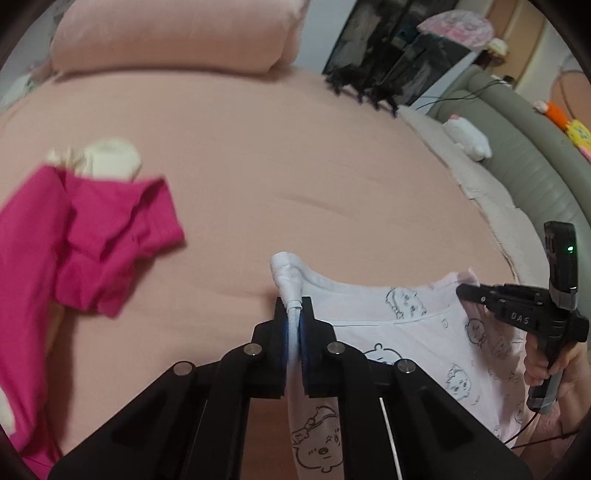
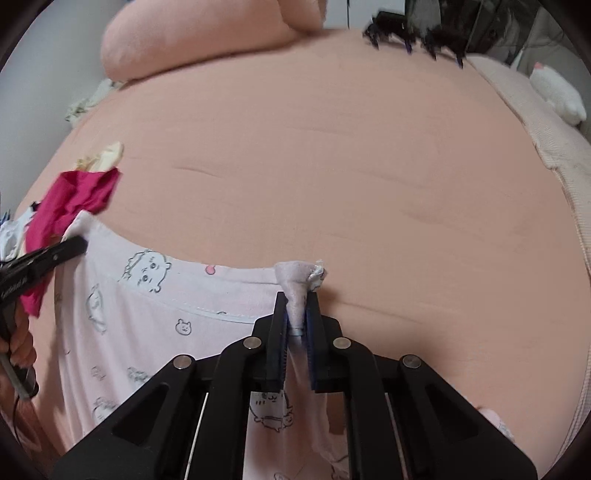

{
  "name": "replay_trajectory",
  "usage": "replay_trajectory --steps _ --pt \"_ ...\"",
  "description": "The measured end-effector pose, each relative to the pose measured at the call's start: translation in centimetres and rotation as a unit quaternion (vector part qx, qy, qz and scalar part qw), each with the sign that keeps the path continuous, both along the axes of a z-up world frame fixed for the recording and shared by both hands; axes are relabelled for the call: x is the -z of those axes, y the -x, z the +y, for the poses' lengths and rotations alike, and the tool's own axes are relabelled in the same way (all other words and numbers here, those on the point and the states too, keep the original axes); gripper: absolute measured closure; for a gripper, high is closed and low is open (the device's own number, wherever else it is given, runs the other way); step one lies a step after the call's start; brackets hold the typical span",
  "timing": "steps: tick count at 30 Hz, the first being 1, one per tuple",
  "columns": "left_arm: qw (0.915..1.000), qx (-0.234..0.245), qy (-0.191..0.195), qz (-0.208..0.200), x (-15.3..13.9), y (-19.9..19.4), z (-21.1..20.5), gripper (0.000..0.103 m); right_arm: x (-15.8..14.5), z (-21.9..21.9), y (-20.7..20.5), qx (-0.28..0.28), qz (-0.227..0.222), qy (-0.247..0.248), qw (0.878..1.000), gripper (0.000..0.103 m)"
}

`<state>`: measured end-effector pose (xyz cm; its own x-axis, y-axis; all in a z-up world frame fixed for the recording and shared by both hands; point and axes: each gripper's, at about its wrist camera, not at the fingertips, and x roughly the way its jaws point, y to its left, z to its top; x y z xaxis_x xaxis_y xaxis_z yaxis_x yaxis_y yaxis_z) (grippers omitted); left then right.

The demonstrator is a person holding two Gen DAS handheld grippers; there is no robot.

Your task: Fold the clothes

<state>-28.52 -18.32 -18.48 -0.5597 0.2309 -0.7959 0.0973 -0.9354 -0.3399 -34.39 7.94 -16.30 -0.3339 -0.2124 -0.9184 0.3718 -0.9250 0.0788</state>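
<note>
A pale pink garment printed with cartoon animals [image 1: 424, 332] [image 2: 147, 317] is stretched between my two grippers over the peach bedsheet [image 1: 295, 166] [image 2: 332, 166]. My left gripper [image 1: 294, 314] is shut on one bunched corner of it, which sticks out past the pads. My right gripper [image 2: 297, 314] is shut on the opposite corner, also bunched. In the left wrist view the right gripper [image 1: 465, 291] shows at the right edge, held by a hand. In the right wrist view the left gripper [image 2: 79, 242] shows at the left edge.
A magenta garment [image 1: 92, 236] [image 2: 70, 199] and a cream sock [image 1: 110, 158] [image 2: 107, 155] lie at the left. A peach pillow [image 1: 177, 33] [image 2: 207, 37] is at the head of the bed. A white plush toy [image 1: 469, 138] [image 2: 557, 92] and a black clip hanger [image 1: 362, 85] sit at the right.
</note>
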Motion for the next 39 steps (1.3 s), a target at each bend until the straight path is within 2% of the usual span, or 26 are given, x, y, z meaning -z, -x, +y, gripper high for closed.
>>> replay_trajectory --steps 2,4,5,6,9,12,14,18,20,22,23,24,26,30,32,34,35,36,37,39 --pt "0.9996 -0.003 0.008 -0.028 1.4 0.4 0.3 0.078 1.3 -0.1 0.1 0.012 -0.014 -0.014 1.000 0.096" --pt "0.9991 0.002 0.026 -0.034 1.0 0.4 0.6 0.073 0.8 -0.4 -0.2 0.025 -0.009 -0.028 0.999 0.092" --pt "0.9986 0.005 0.035 -0.040 0.5 0.4 0.8 0.062 0.4 -0.6 -0.3 0.033 -0.010 -0.041 0.999 0.082" --pt "0.9978 0.007 0.042 -0.050 0.1 0.4 1.0 0.058 0.0 -0.7 -0.7 0.037 -0.008 -0.048 0.998 0.073" --pt "0.9951 0.008 0.060 -0.078 -0.8 -0.7 1.5 0.058 -1.8 -0.2 -2.6 0.039 -0.004 -0.031 0.999 0.069" --pt "0.9930 0.013 0.061 -0.100 -1.3 -3.2 1.7 0.058 -2.8 0.4 -5.5 0.039 -0.003 -0.028 0.999 0.066" --pt "0.9939 0.002 0.039 -0.103 -1.5 -4.9 1.3 0.058 -3.2 0.6 -7.4 0.036 -0.005 -0.027 0.999 0.065" --pt "0.9940 0.003 -0.035 -0.104 -0.1 -6.4 1.6 0.058 -2.3 0.0 -10.1 0.009 -0.005 -0.037 0.999 0.065" --pt "0.9937 0.014 -0.013 -0.110 0.7 -6.5 2.5 0.058 -1.4 -0.9 -10.7 0.001 -0.007 -0.031 0.999 0.065" --pt "0.9933 0.024 0.022 -0.110 1.3 -6.6 3.5 0.061 -0.4 -1.9 -11.1 -0.010 -0.012 -0.024 1.000 0.065" --pt "0.9934 0.033 0.034 -0.104 1.2 -6.7 4.1 0.077 0.1 -2.4 -10.6 -0.011 -0.013 -0.028 0.999 0.065" --pt "0.9932 0.045 0.034 -0.102 1.2 -6.7 4.5 0.098 0.5 -2.8 -9.8 -0.010 -0.012 -0.035 0.999 0.065" --pt "0.9928 0.048 0.039 -0.102 1.3 -6.6 4.7 0.099 1.3 -3.7 -8.1 -0.008 -0.011 -0.050 0.999 0.065" --pt "0.9908 0.028 0.064 -0.116 0.7 -7.1 4.1 0.099 1.2 -4.1 -7.2 0.027 0.000 -0.079 0.997 0.066" --pt "0.9894 -0.001 0.079 -0.122 0.2 -8.1 3.3 0.094 0.9 -3.6 -7.0 0.052 0.003 -0.095 0.994 0.066" --pt "0.9910 -0.040 0.040 -0.122 -0.1 -9.8 2.2 0.083 -0.3 -1.9 -8.2 0.059 -0.015 -0.058 0.996 0.065" --pt "0.9911 -0.051 0.014 -0.122 -0.1 -10.7 1.9 0.062 -0.9 -1.6 -9.2 0.049 -0.022 -0.044 0.998 0.065" --pt "0.9909 -0.055 -0.010 -0.122 0.0 -11.6 1.9 0.051 -1.4 -1.5 -10.5 0.037 -0.028 -0.032 0.998 0.064" --pt "0.9907 -0.055 -0.025 -0.122 0.2 -12.4 2.1 0.051 -1.9 -1.6 -11.9 0.024 -0.033 -0.024 0.999 0.064" --pt "0.9908 -0.049 -0.017 -0.125 0.6 -13.7 3.1 0.051 -2.4 -2.0 -14.7 -0.002 -0.040 -0.015 0.999 0.064"
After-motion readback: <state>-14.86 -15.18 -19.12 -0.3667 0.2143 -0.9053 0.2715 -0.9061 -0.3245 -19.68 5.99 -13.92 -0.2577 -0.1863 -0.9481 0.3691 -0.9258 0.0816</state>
